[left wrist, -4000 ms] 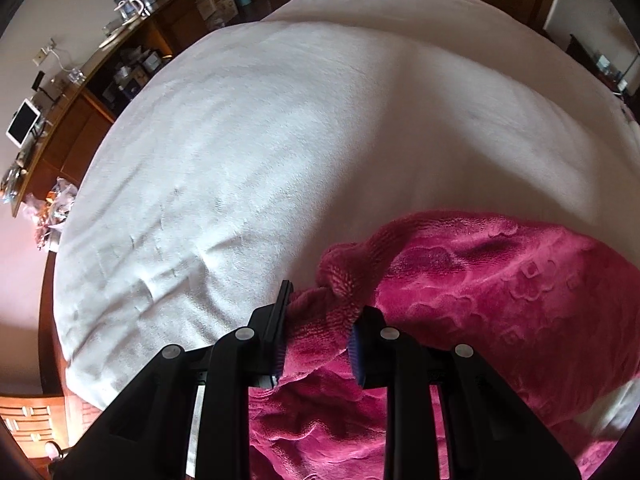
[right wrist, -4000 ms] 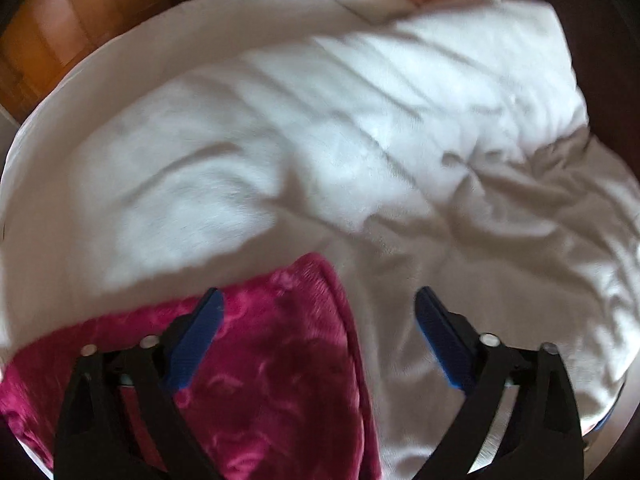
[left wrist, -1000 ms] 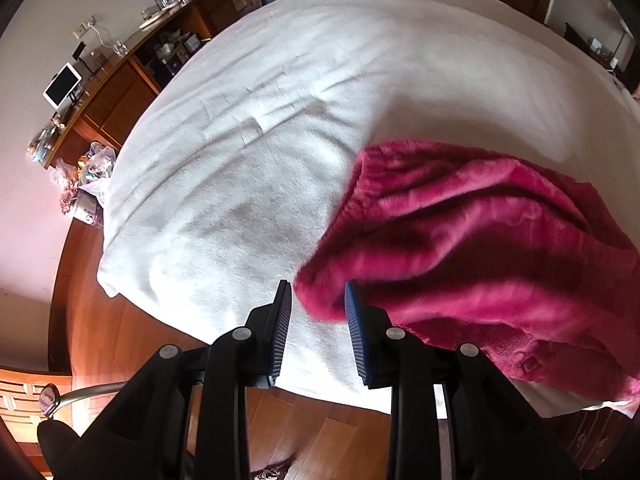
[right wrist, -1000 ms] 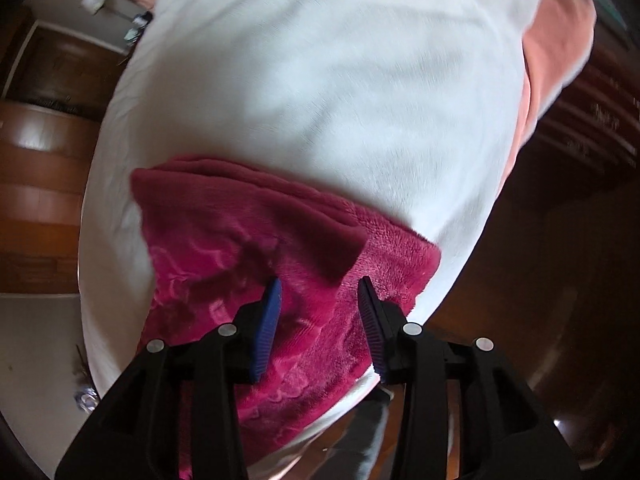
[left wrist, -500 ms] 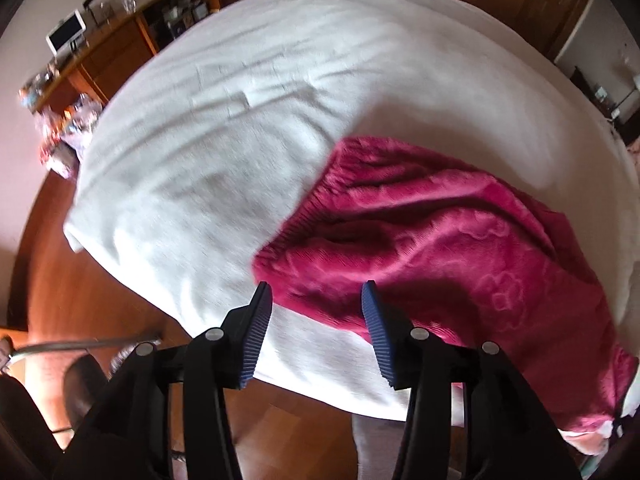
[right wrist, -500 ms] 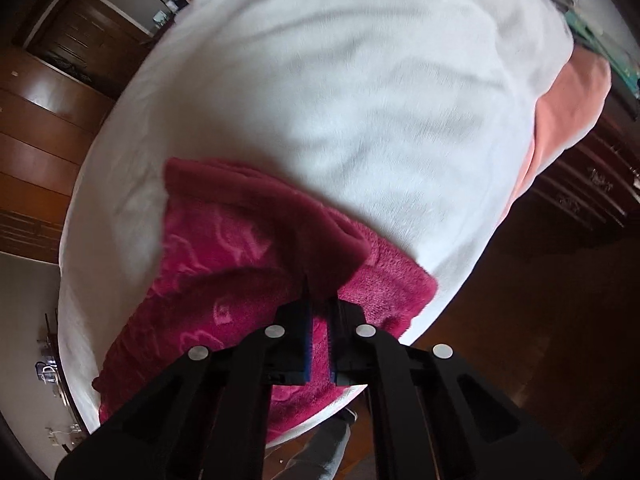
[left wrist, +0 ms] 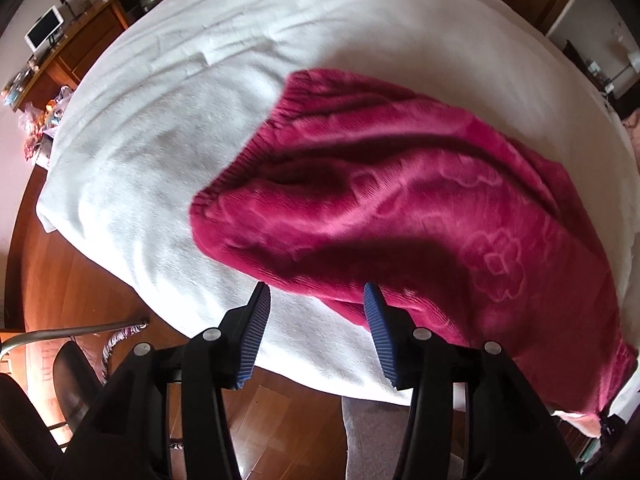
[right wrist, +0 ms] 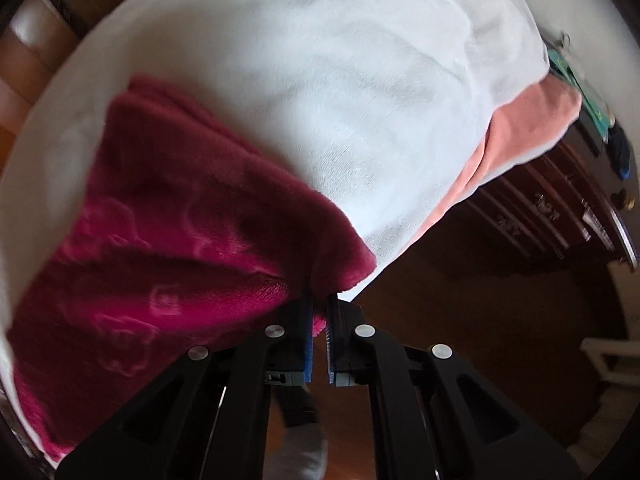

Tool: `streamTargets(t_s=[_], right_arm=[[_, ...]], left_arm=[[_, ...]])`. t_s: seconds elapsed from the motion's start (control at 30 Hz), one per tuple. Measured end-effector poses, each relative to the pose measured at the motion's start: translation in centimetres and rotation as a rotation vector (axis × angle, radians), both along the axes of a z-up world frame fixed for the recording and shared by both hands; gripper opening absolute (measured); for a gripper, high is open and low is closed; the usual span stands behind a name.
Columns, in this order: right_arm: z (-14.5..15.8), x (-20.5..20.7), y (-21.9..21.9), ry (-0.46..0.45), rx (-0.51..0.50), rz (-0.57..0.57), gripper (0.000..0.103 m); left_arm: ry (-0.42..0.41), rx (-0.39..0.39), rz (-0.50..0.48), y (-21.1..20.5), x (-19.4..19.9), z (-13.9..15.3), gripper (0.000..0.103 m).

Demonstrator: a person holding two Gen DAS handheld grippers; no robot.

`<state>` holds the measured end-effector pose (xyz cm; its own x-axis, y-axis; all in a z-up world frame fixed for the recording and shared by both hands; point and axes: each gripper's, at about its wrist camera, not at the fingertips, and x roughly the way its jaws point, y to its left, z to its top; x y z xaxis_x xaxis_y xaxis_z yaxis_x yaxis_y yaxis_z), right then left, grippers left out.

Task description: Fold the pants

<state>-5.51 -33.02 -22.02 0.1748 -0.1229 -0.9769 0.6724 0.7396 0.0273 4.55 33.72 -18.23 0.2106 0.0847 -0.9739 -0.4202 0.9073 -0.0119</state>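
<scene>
The magenta fleece pants (left wrist: 400, 200) lie folded lengthwise on the white bed cover (left wrist: 180, 100), with the ribbed waistband toward the left in the left wrist view. My left gripper (left wrist: 316, 300) is open and empty, just short of the pants' near edge. In the right wrist view the pants (right wrist: 168, 240) stretch to the left, and my right gripper (right wrist: 319, 304) is shut on their corner at the edge of the bed (right wrist: 360, 80).
A wooden desk with a small monitor (left wrist: 44, 32) stands at the far left. Wooden floor (left wrist: 80, 288) and a chair (left wrist: 72, 380) are below the bed edge. A peach blanket (right wrist: 520, 144) and a dark dresser (right wrist: 580, 208) are to the right.
My left gripper let go of the waistband, opened wider and drew back. My right gripper closed on the pants' corner and stays shut on it.
</scene>
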Motion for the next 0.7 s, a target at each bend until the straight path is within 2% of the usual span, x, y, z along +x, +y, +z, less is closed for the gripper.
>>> streamTargets(t_s=[0.17, 0.33, 0.43, 0.5, 0.53, 0.6, 0.67, 0.7], right_arm=[[0.0, 1.4, 0.9, 0.036, -0.055, 0.035, 0.005], [1.7, 1.2, 1.9, 0.018, -0.094, 0.068, 0.005], [2.1, 0.5, 2.7, 0.017, -0.087, 0.075, 0.005], [1.7, 0.7, 2.4, 0.032, -0.082, 0.093, 0.005], [1.5, 1.1, 2.2, 0.041, -0.078, 0.108, 0.007], [1.9, 1.5, 2.1, 0.039, -0.099, 0.130, 0.017], [3.1, 2.2, 2.4, 0.023, -0.160, 0.143, 0.034], [3.8, 2.5, 2.4, 0.013, -0.190, 0.144, 0.038]], left_arm=[[0.015, -0.002, -0.040, -2.6, 1.0, -1.5, 0.049], [0.012, -0.009, -0.095, -5.3, 2.5, -3.1, 0.049], [0.073, 0.013, -0.126, -6.7, 3.0, -5.4, 0.049], [0.170, 0.095, -0.185, -7.9, 2.9, -7.7, 0.049], [0.200, 0.111, -0.203, -8.2, 2.6, -8.5, 0.050], [0.253, 0.114, -0.214, -8.3, 1.7, -10.0, 0.049], [0.283, 0.116, -0.202, -7.9, 1.1, -10.8, 0.048], [0.292, 0.111, -0.187, -7.5, 0.6, -11.1, 0.048]])
